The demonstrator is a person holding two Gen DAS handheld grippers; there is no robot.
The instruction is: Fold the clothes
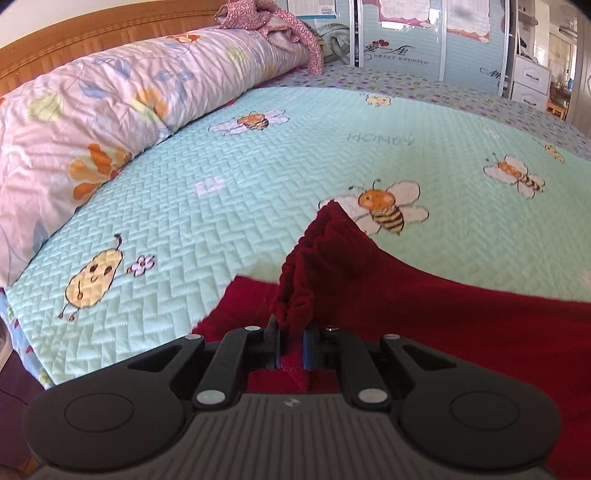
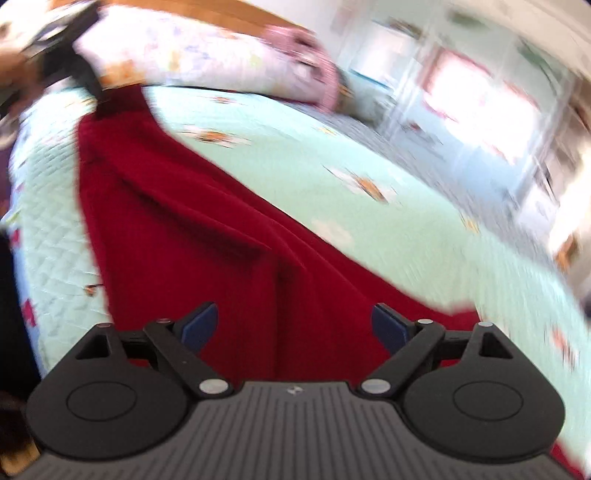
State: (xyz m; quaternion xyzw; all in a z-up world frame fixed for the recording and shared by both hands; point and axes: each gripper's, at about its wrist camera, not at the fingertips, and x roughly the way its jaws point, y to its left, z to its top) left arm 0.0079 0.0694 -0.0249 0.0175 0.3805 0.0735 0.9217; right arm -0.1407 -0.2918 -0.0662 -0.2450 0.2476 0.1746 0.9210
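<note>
bed and what rests on it

bed [image 1: 221,177] covered by a pale green quilted spread printed with bees and a small pear figure; beneath it, along the far edge, a second sheet [image 1: 461,92] with small coloured spots. a rolled floral duvet [image 1: 122,96] in pink lies along the wooden headboard [image 1: 55,44], with a bundle of pink patterned cloth [image 1: 266,18] at its far end. a dark red garment [image 2: 184,229] lies spread across the near part of the spread, one corner lifted off it.

Bare bedspread [image 1: 258,192] ahead lies open; rolled quilt [image 1: 92,122] (left, by headboard) blocks that side
</note>
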